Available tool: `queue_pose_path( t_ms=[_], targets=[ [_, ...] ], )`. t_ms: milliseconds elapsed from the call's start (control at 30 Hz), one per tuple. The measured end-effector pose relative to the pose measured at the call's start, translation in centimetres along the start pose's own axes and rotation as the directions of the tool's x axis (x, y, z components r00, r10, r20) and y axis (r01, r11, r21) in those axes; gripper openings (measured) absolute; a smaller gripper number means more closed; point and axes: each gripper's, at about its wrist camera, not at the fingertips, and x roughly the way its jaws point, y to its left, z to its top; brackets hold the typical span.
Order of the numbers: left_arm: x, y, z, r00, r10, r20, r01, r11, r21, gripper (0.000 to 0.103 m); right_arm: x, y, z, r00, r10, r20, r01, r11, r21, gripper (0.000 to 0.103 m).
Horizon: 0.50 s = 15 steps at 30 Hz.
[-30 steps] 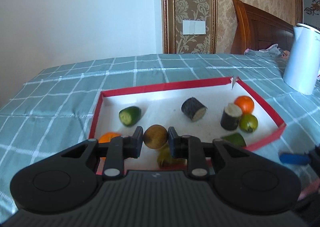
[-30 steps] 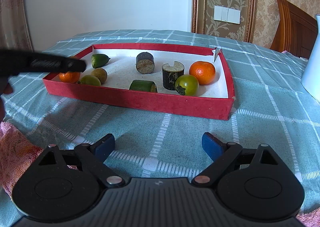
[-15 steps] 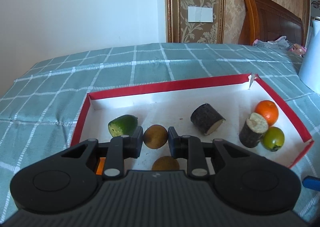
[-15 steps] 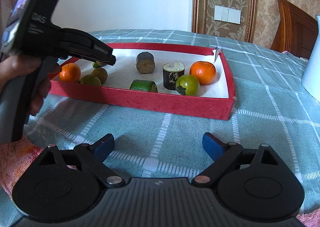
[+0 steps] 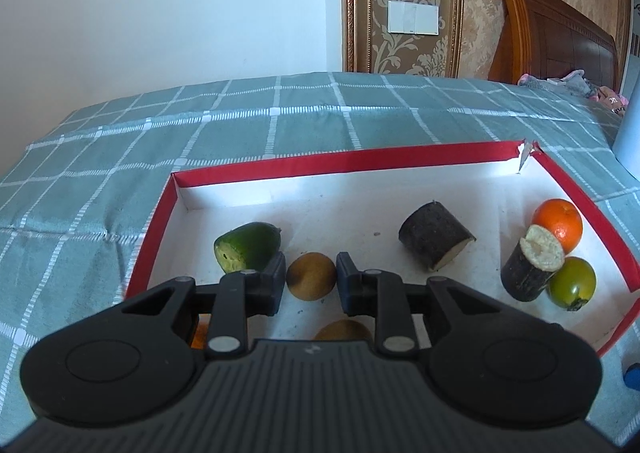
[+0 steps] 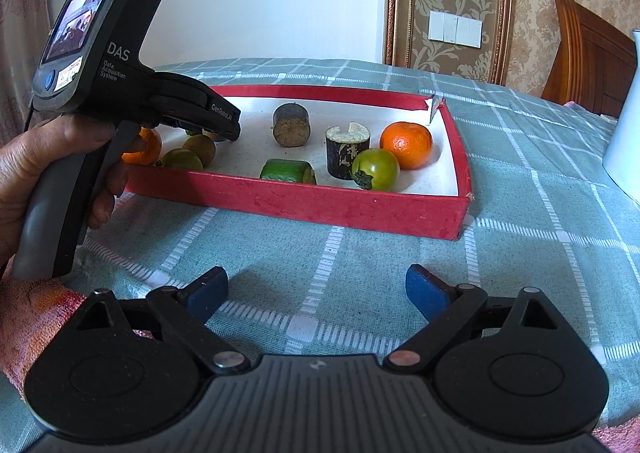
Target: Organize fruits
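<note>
Left gripper (image 5: 311,280) pinches a brown fruit (image 5: 311,276) over the red tray (image 5: 340,163)

It is low inside the left part, probably to group similar fruits; the right gripper (image 6: 316,289) waits spread wide above the cloth, empty.

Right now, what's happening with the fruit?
Left gripper shut on round brown fruit over red tray. Right gripper open, empty. Nothing blocking.
</note>
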Motion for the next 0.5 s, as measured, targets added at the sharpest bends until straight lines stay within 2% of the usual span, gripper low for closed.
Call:
queue_pose_path(
  t_ms=[167, 267, 333, 400, 500],
  targets=[
    [-0.1, -0.2, -0.2, 1.000, 0.008, 0.005, -0.008, 1.000, 0.010, 0.027, 0.0, 0.0, 0.0, 1.000, 0.000, 0.000, 0.000, 1.000, 0.000, 0.097],
    [-0.3, -0.3, -0.2, 1.000, 0.001, -0.001, -0.001, 1.000, 0.010, 0.034, 0.0, 0.0, 0.0, 1.000, 0.000, 0.000, 0.000, 1.000, 0.000, 0.097],
    [-0.6, -0.4, -0.3, 1.000, 0.002, 0.002, -0.002, 1.000, 0.016, 0.044, 0.0, 0.0, 0.0, 1.000, 0.000, 0.000, 0.000, 1.000, 0.000, 0.097],
    [-1.2, -0.5, -0.4, 0.999, 0.026, 0.025, -0.027, 0.999, 0.026, 0.060, 0.0, 0.0, 0.0, 1.000, 0.000, 0.000, 0.000, 1.000, -0.001, 0.097],
    [-2.4, -0.3, -0.7, 0.997, 0.050, 0.057, -0.052, 0.998, 0.038, 0.072, 0.0, 0.0, 0.0, 1.000, 0.000, -0.001, 0.000, 1.000, -0.001, 0.097]
  ],
)
